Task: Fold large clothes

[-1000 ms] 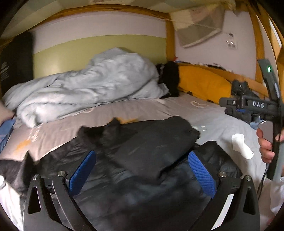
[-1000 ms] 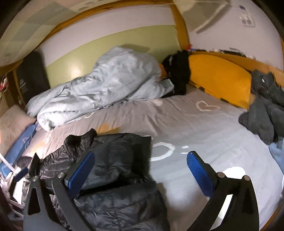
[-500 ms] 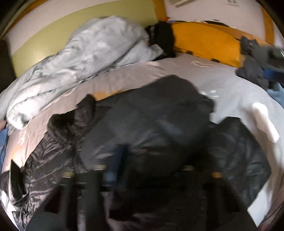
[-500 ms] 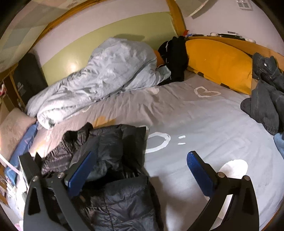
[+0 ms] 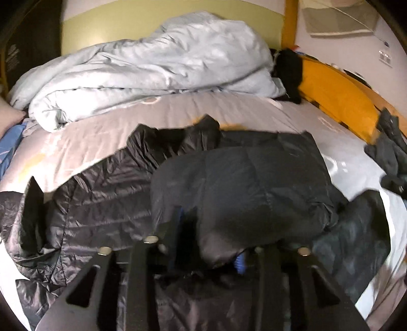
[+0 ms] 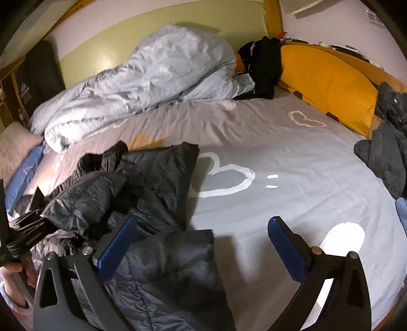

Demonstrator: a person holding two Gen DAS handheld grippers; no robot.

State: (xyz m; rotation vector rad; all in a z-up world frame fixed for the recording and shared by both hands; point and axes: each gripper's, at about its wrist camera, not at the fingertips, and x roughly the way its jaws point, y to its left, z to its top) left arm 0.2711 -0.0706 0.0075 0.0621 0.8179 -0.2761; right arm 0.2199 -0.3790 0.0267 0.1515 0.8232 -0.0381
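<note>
Black quilted jacket (image 5: pixel 106 203) on a grey bedsheet (image 6: pixel 279 203) printed with white hearts; pale blue duvet (image 6: pixel 152 84); mustard-yellow pillow (image 6: pixel 328 84); green wall (image 6: pixel 157 23); blue gripper pads (image 6: pixel 285 247).

The bed (image 6: pixel 292 203) wears a grey sheet printed with white hearts. On it lie a black jacket (image 6: pixel 157 173) at the near left, a crumpled pale duvet (image 6: pixel 157 84) along the far side, a yellow pillow (image 6: pixel 328 81) and dark clothes (image 6: pixel 389 152) at the right.
</note>
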